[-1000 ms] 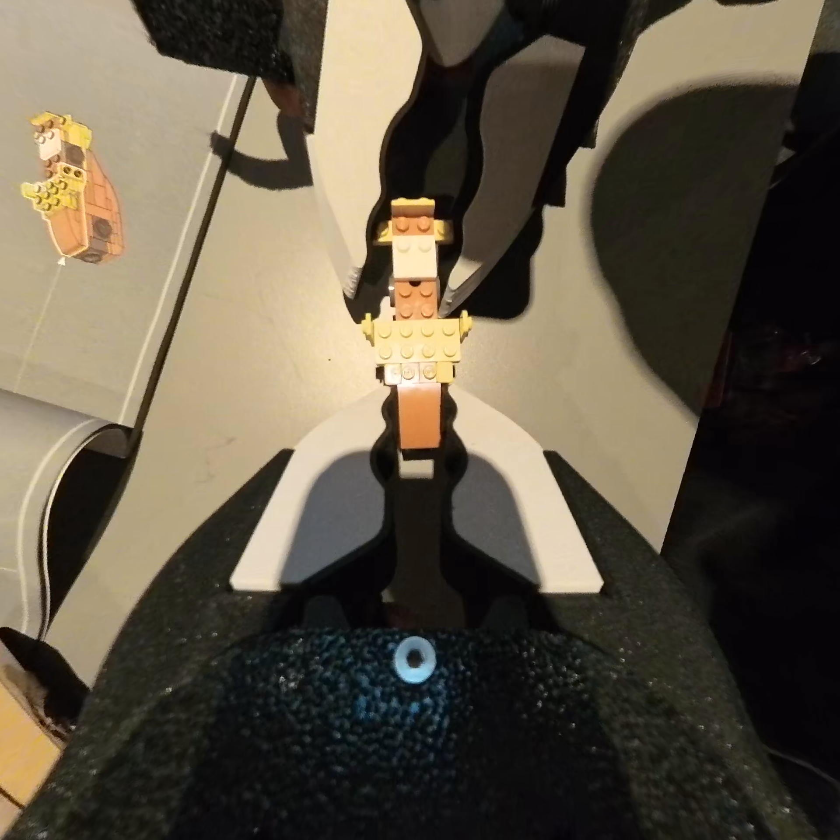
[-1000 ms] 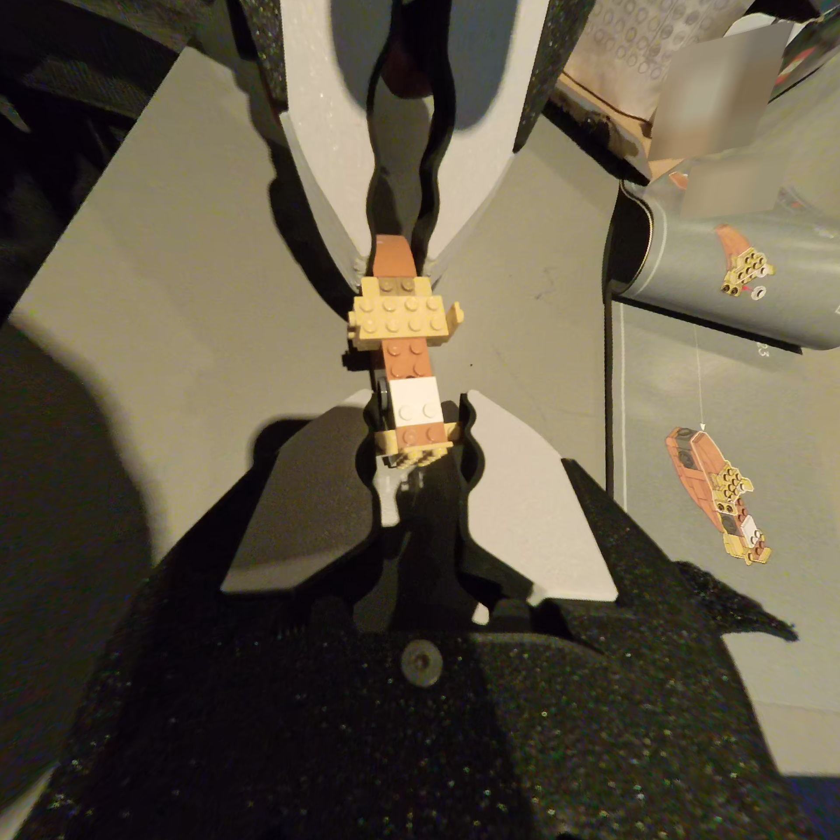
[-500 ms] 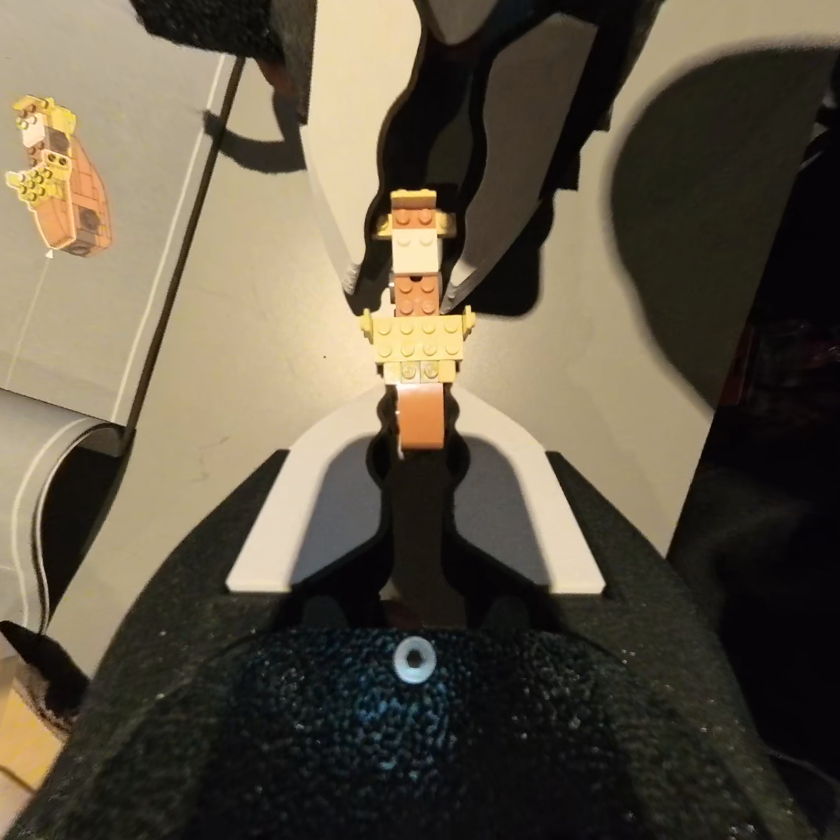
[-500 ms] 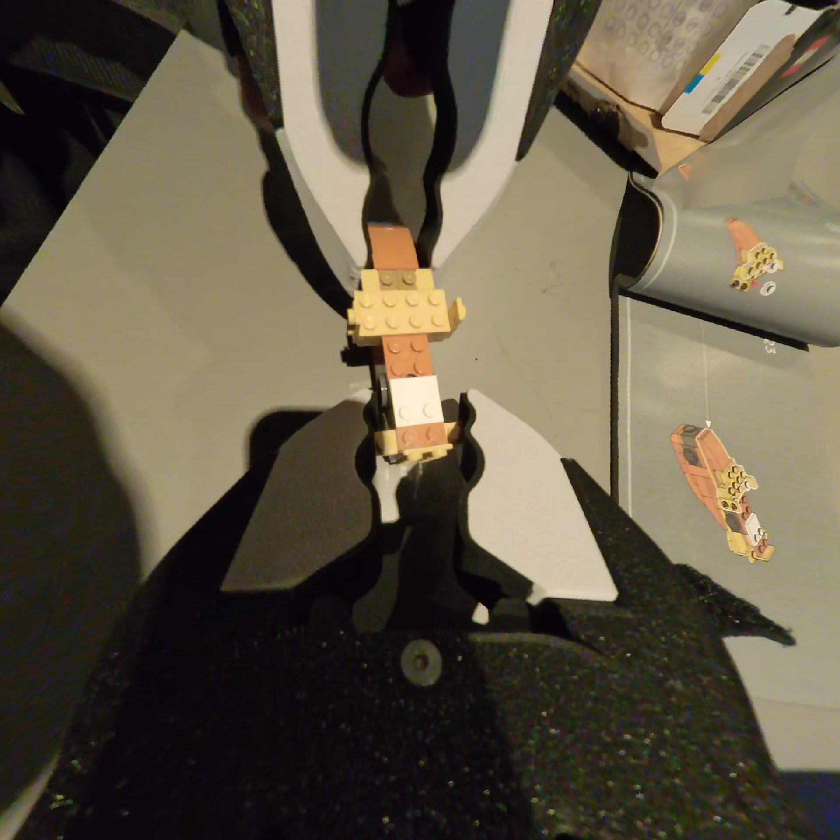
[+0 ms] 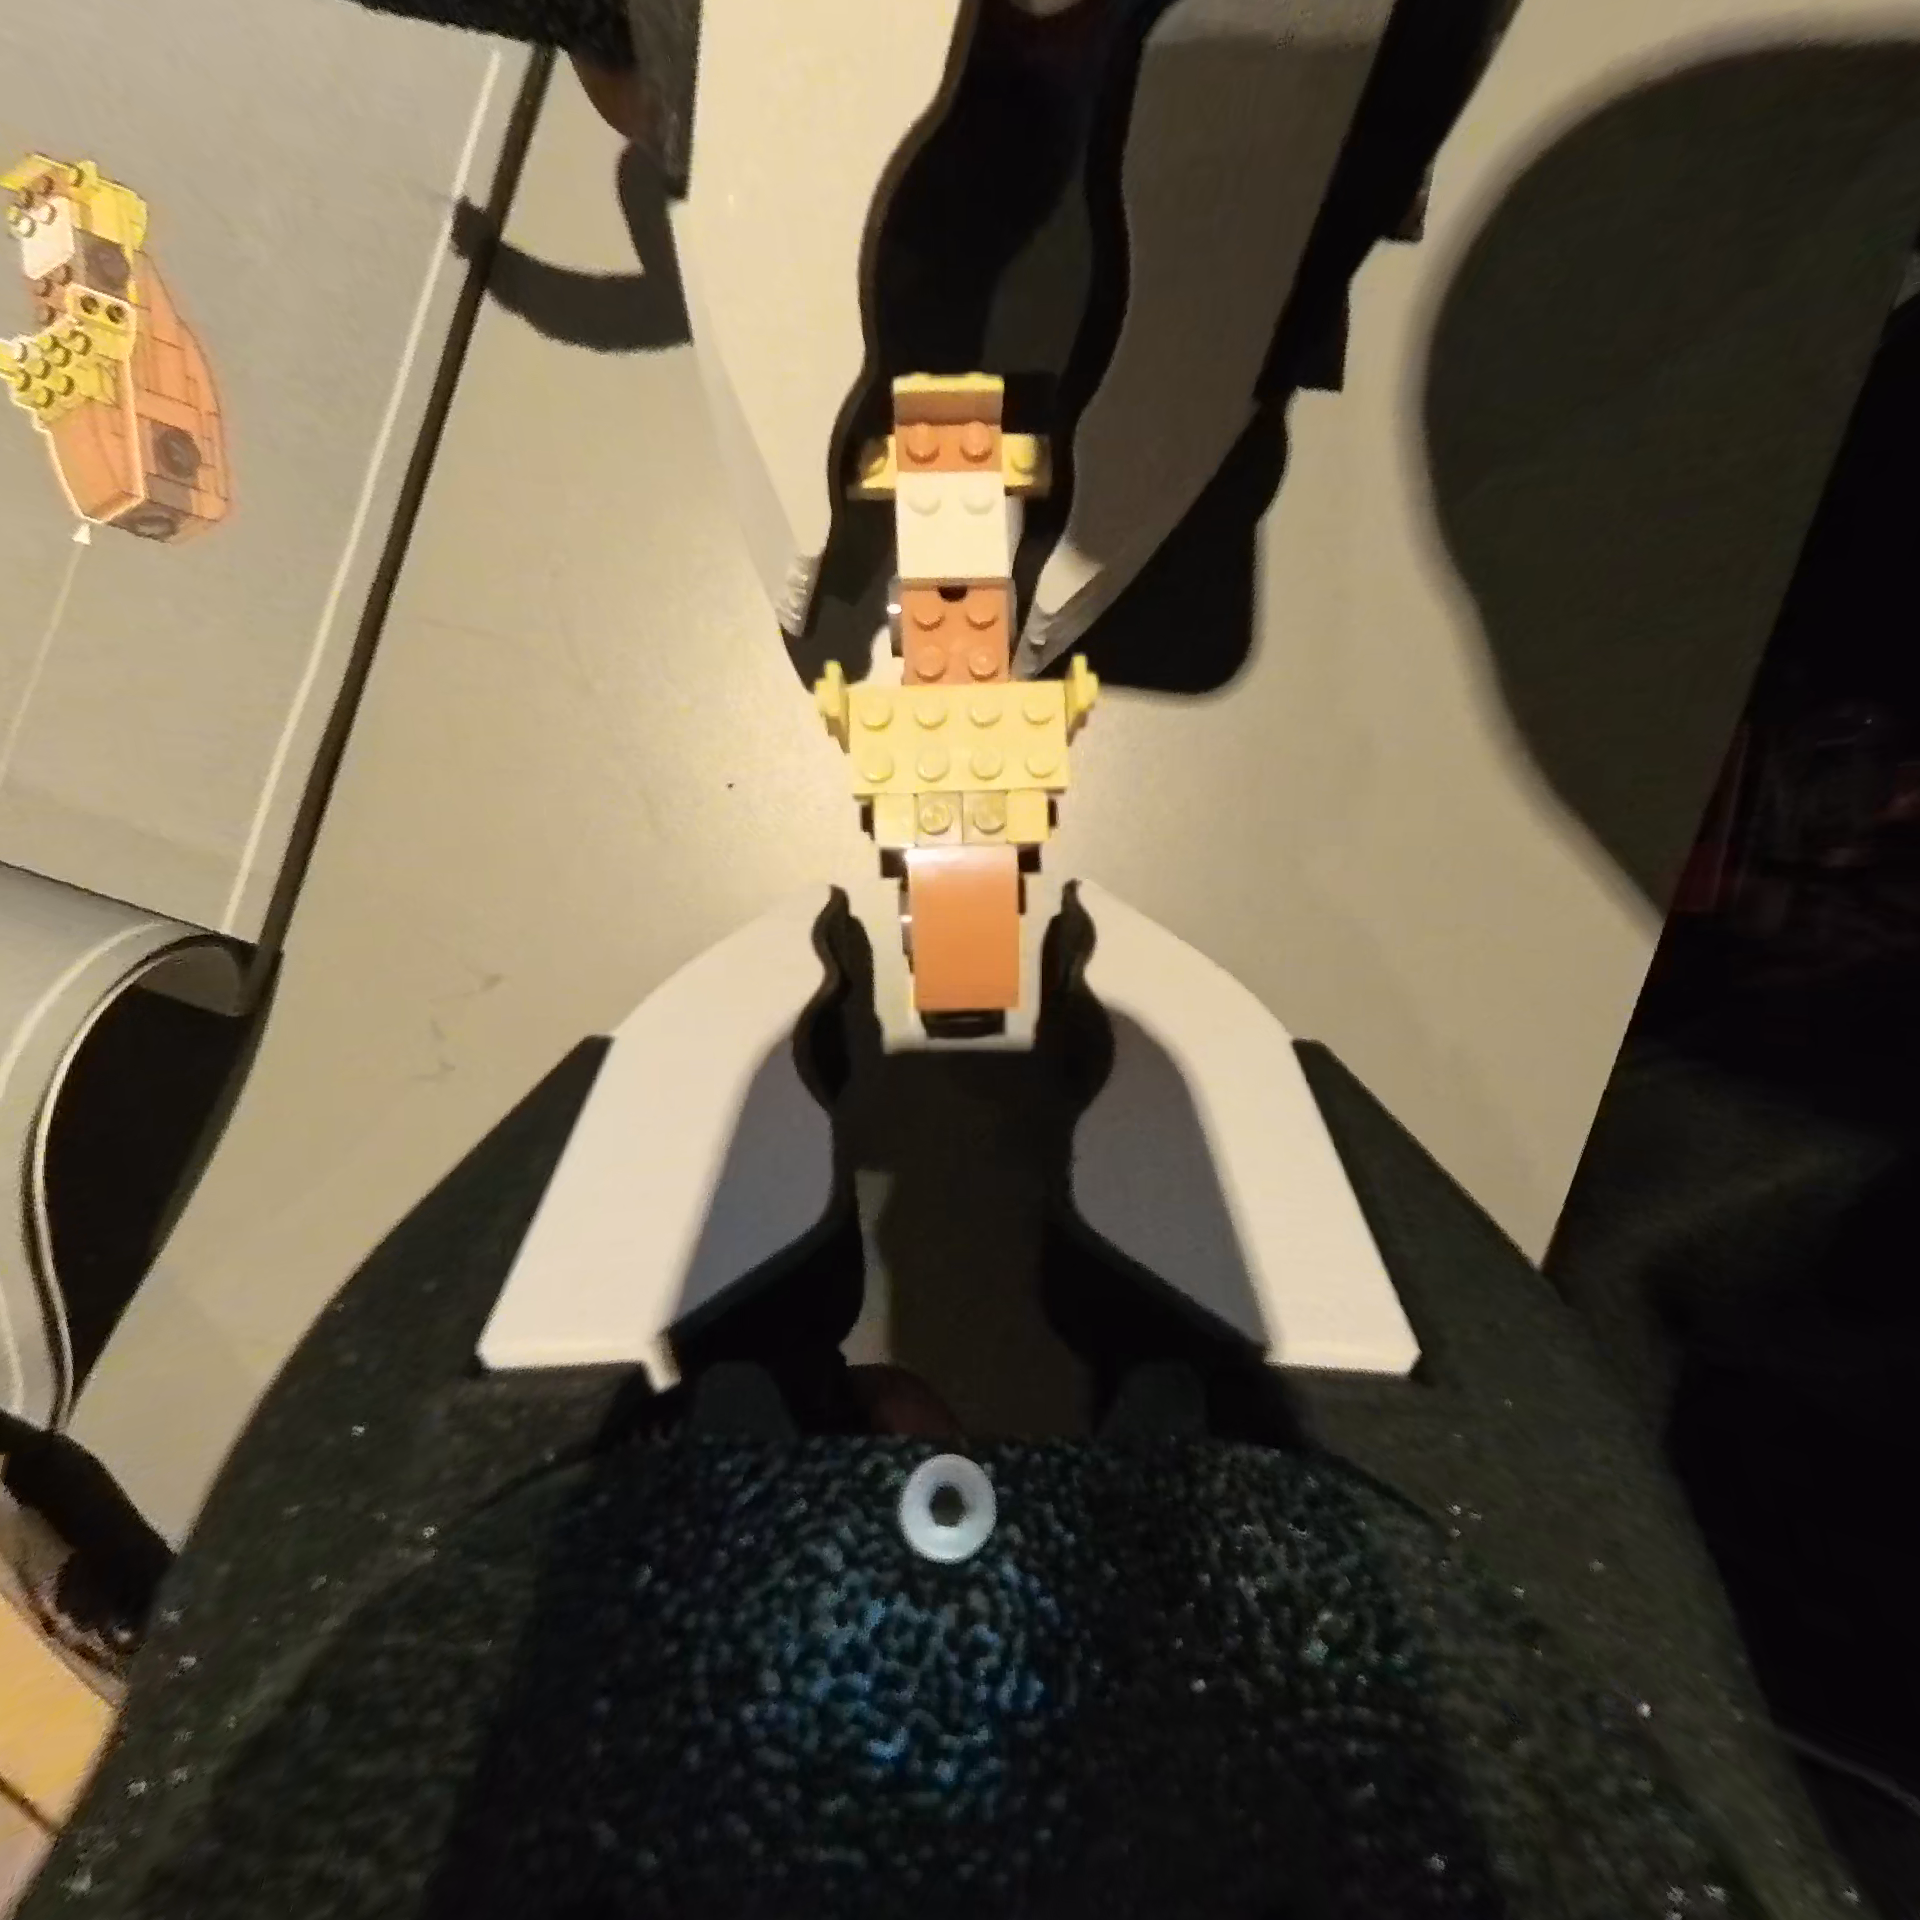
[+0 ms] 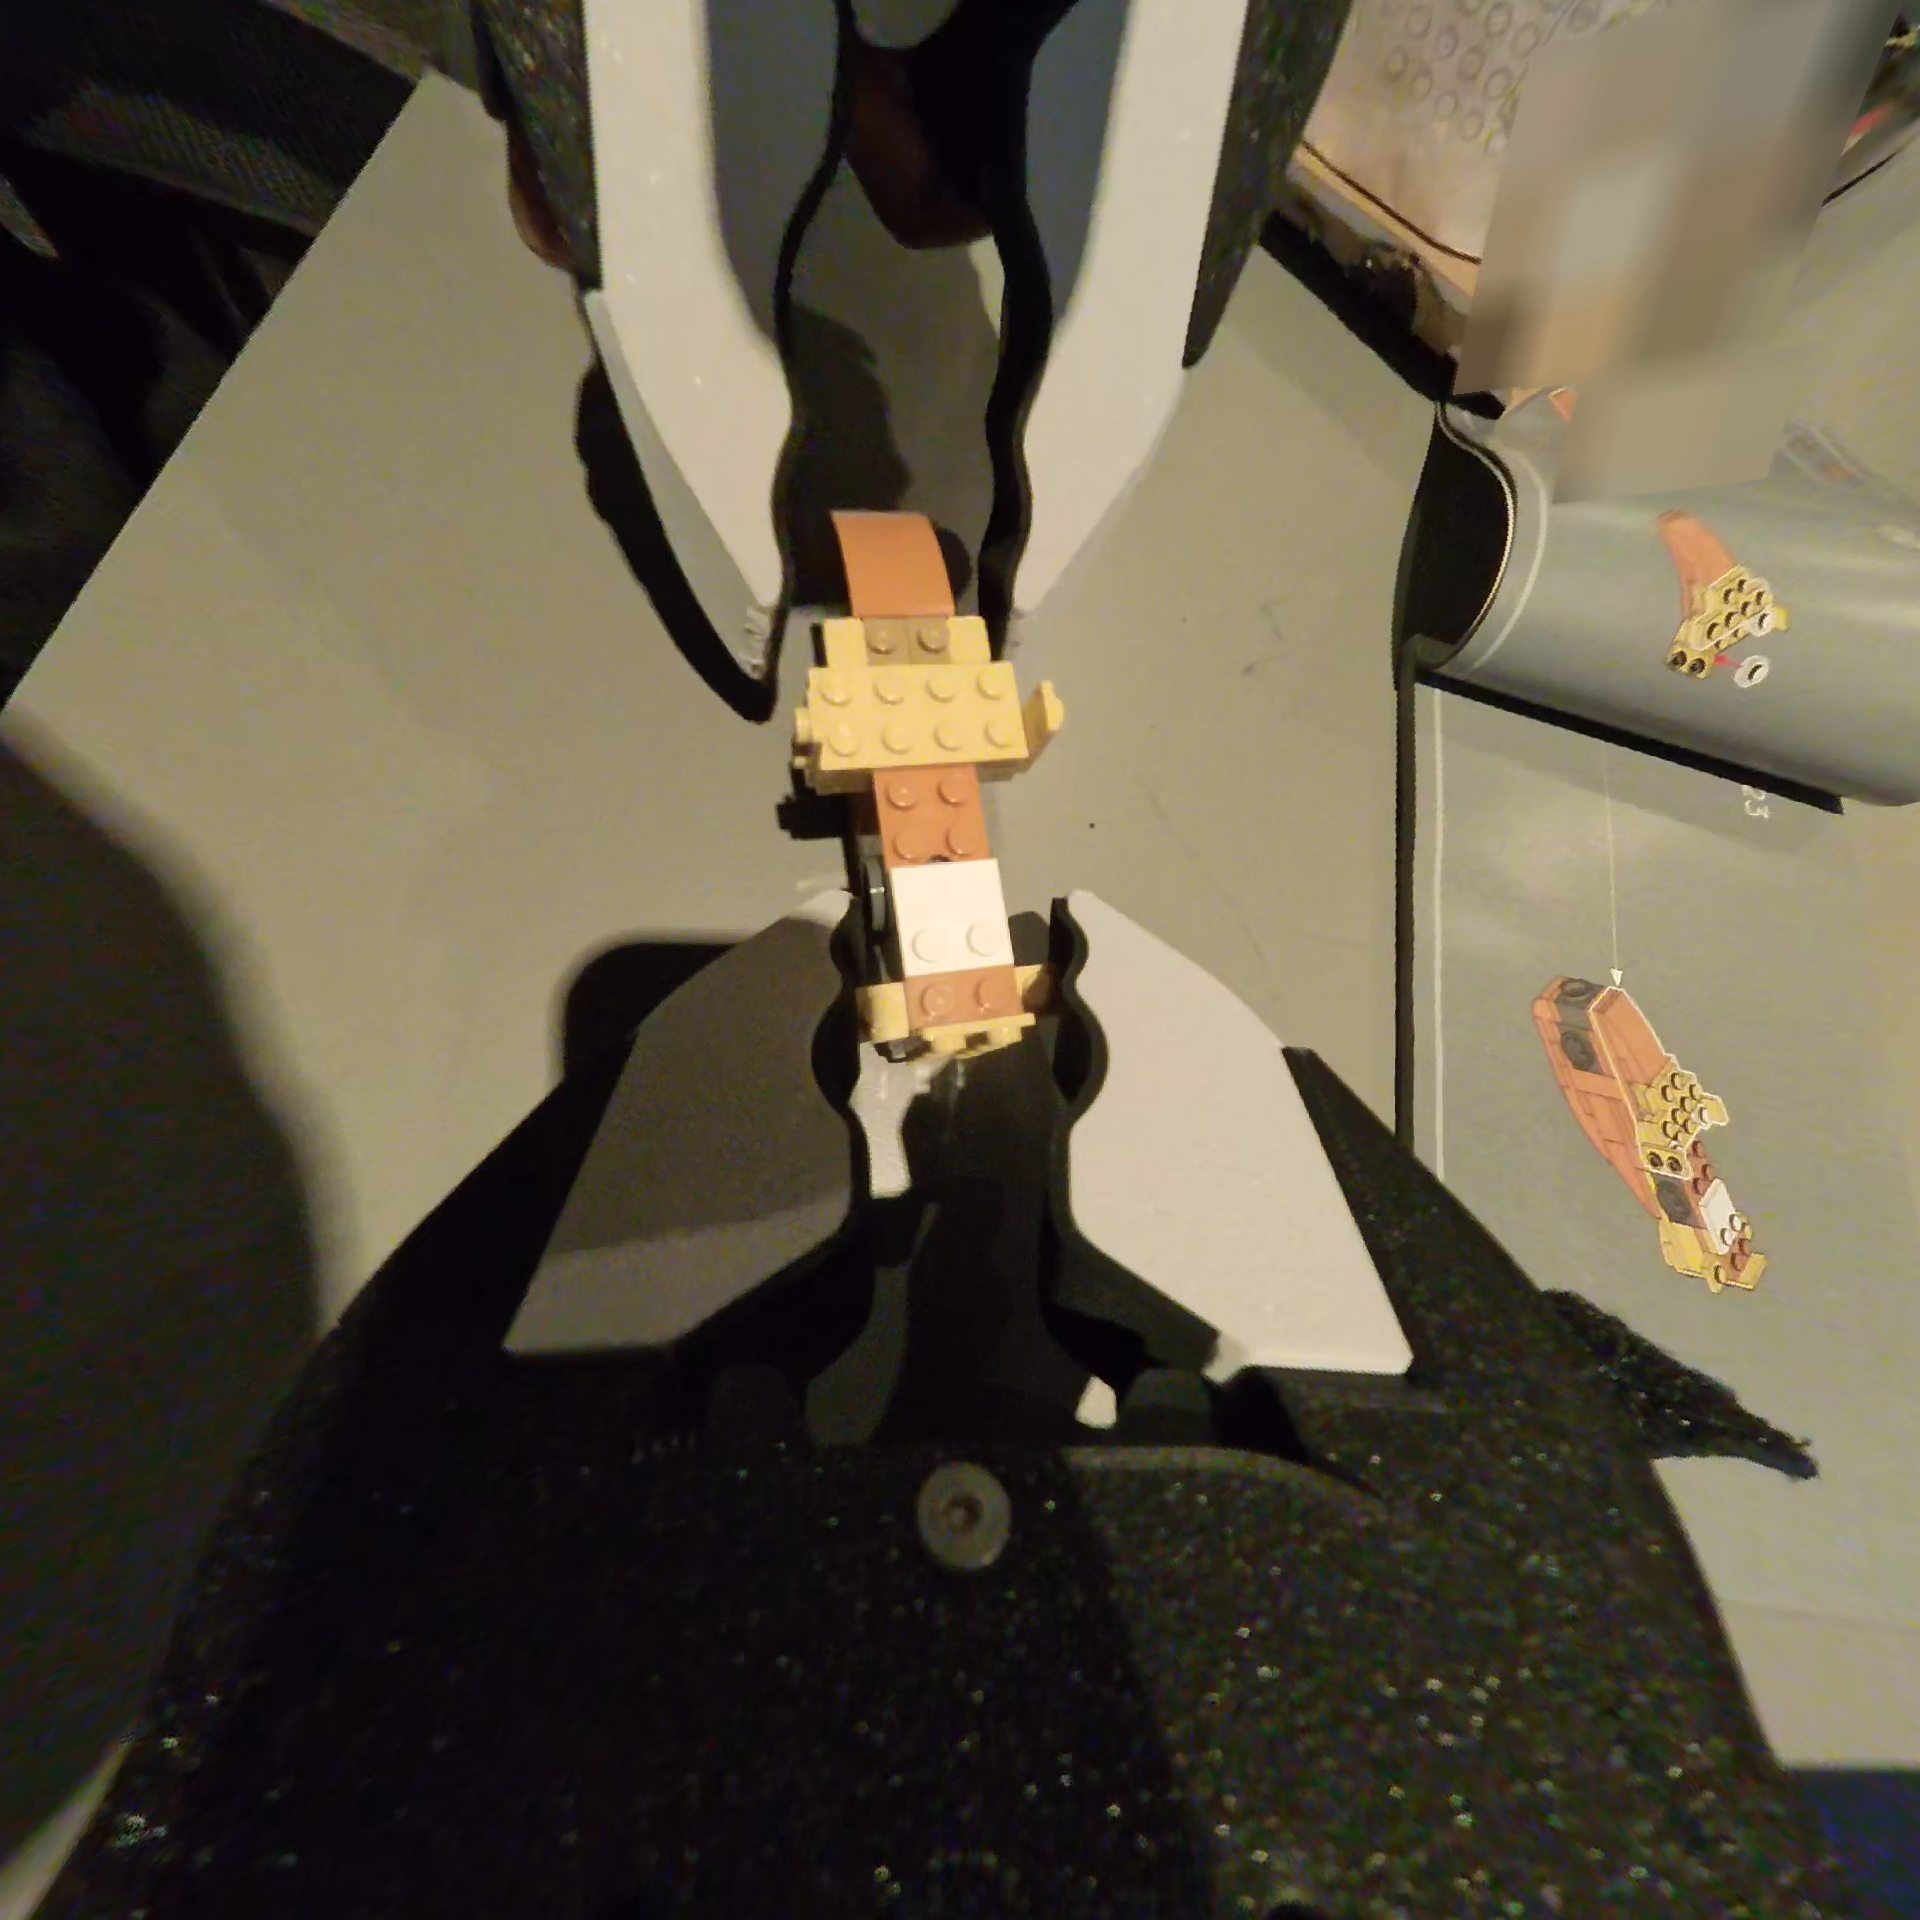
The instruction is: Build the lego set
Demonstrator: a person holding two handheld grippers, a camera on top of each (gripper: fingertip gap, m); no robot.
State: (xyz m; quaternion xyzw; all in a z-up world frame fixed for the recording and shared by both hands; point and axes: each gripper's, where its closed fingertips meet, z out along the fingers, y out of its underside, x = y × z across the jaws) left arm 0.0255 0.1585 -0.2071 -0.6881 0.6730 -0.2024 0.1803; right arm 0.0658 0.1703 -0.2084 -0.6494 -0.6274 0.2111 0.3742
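Brown, smooth and curved, the near end piece of the lego model is seen between the jaws of the left gripper. These jaws are spread slightly wider than half a second ago, and a thin gap now shows on either side of the piece, so the hold appears to have been let go. At the far end, the white brick and the tan side tabs are pinched by the jaws of the right gripper. In the right wrist view that pinch looks unchanged: the right gripper is pressed against the model's tabs and a dark side part, while the left gripper is parted beyond the brown curve.

From this it is judged that the model is being passed wholly to the right gripper, which frees the left for the next piece.

The model is held over the middle of the tabletop. It is long and narrow, made of studded brown, white and tan plates, with a wider tan plate across it. The fingers are pale, flat and hard, with wavy black inner edges, and are mounted on grainy black bodies. The tabletop is matt grey and lightly scuffed. On it, to the left in the left wrist view, the glossy curled instruction booklet lies open with a printed boat-like build showing.
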